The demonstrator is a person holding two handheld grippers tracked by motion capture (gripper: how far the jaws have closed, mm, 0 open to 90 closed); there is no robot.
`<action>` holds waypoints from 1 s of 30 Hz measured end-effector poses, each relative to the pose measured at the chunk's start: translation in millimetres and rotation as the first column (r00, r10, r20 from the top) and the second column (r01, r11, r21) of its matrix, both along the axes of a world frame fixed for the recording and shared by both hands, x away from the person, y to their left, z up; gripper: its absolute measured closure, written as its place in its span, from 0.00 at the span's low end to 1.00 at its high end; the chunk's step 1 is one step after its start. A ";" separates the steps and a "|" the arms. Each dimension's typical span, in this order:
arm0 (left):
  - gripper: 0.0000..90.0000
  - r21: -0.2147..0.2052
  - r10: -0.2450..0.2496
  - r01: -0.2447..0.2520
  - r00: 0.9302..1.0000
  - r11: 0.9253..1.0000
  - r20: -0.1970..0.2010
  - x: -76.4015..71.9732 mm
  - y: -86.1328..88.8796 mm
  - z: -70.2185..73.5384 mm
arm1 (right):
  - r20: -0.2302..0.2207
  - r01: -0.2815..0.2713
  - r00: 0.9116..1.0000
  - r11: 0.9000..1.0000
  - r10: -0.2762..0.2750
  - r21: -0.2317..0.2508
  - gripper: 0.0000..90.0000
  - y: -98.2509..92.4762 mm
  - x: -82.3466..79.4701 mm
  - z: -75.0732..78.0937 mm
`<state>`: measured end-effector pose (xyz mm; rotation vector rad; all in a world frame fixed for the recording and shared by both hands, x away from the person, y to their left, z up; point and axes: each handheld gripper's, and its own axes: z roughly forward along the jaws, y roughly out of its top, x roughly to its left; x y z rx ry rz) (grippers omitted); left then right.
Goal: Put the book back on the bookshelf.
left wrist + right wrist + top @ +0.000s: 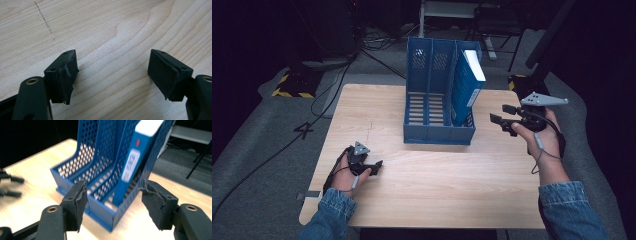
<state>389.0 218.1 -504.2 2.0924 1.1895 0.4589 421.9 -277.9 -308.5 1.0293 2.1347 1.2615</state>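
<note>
A blue three-slot file rack [432, 107] [100, 182] stands upright at the middle of the wooden table [437, 185]. A blue book [468, 85] [135, 165] with a white top edge leans in its rightmost slot. My right gripper [501, 115] [113, 202] hovers just right of the rack, pointing at it, open, with nothing between its jaws. My left gripper [373, 166] [112, 75] rests low at the front left of the table, open over bare wood.
The rack's other two slots hold nothing. Cables [312, 125] and a yellow-black striped base [292, 85] lie on the grey floor at the left. A chair and stand legs [492, 30] are behind the table. The table's right edge [532, 165] runs under my right hand.
</note>
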 end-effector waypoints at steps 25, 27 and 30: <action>0.27 0.002 -0.001 0.001 1.000 1.000 0.001 1.6 -1.6 0.0 | -0.179 0.018 0.983 0.995 -0.036 -0.097 0.38 -30.6 -29.2 -141.9; 0.27 0.003 -0.001 0.001 1.000 1.000 0.002 1.6 -1.5 0.0 | -0.188 0.023 0.981 0.995 -0.041 -0.098 0.38 -33.6 -31.9 -152.5; 0.27 0.001 0.001 -0.001 1.000 1.000 0.001 1.6 -1.9 0.0 | -0.186 0.032 0.981 0.992 -0.054 -0.118 0.37 -36.0 -36.6 -165.2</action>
